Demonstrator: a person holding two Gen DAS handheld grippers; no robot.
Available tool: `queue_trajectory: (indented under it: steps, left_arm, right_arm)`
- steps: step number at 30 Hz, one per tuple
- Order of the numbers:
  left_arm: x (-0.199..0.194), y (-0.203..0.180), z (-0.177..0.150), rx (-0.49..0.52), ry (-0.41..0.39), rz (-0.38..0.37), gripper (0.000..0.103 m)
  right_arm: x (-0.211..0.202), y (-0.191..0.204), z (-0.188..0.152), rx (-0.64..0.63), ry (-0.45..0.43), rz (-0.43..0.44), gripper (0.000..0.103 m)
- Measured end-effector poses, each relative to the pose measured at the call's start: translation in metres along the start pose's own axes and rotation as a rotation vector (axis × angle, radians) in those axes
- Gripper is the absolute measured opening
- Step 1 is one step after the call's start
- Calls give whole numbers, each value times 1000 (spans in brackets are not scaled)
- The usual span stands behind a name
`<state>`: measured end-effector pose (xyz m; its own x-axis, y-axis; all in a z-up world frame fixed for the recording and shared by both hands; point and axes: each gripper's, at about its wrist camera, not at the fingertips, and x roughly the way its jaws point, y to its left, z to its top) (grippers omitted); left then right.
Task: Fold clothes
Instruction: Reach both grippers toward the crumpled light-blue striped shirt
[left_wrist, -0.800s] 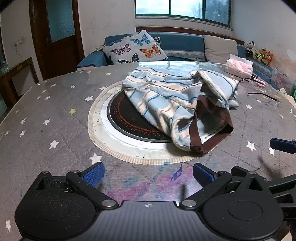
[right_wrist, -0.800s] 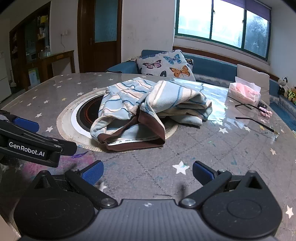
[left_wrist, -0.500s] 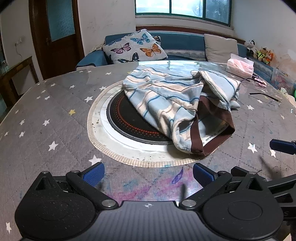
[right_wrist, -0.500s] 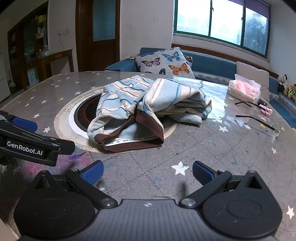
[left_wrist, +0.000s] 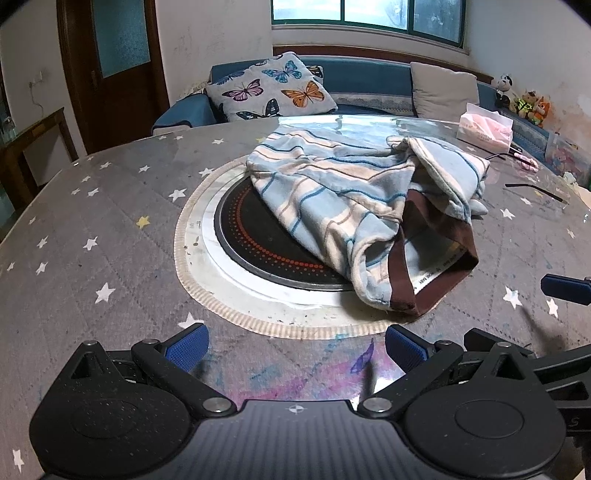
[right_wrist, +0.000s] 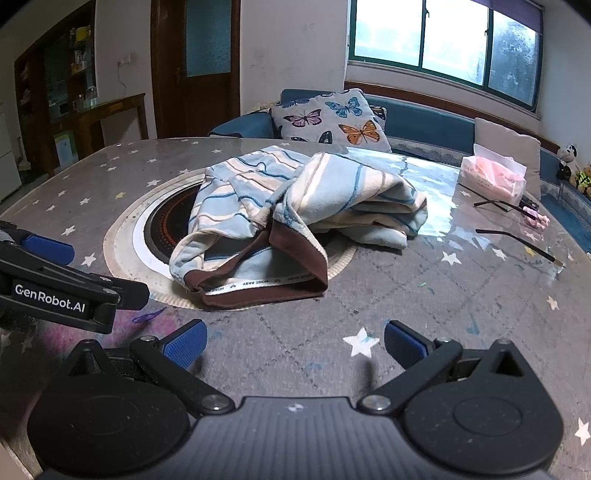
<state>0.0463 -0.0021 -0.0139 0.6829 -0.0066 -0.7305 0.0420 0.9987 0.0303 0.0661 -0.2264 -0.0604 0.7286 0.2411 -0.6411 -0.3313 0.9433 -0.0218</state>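
A crumpled light-blue garment (left_wrist: 354, 199) (right_wrist: 295, 206) with cream and blue stripes and a brown waistband lies in a heap on the round table, partly over a black hotplate (left_wrist: 258, 236) (right_wrist: 166, 221) set in the middle. My left gripper (left_wrist: 295, 347) stands open above the table's near side, short of the garment, with nothing between its blue pads. My right gripper (right_wrist: 293, 341) is open too, nearer the brown waistband (right_wrist: 258, 291), and holds nothing. Each gripper shows at the edge of the other's view.
The table (left_wrist: 92, 229) (right_wrist: 424, 295) wears a grey cover with white stars. A pink tissue pack (left_wrist: 484, 127) (right_wrist: 493, 177) and thin black sticks (right_wrist: 517, 245) lie at the far right. A blue sofa with a butterfly cushion (left_wrist: 273, 92) stands behind the table.
Both grippers have edged slightly nearer the garment, which sits a little lower and closer in both views. Their jaws stay wide and the garment has not moved.
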Motion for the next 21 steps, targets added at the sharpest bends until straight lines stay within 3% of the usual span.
queue_trajectory:
  steps: [21]
  left_arm:
    - [6,3,28,7,-29,16,103]
  right_arm:
    - [2,-20,29,11,-31,-12,103]
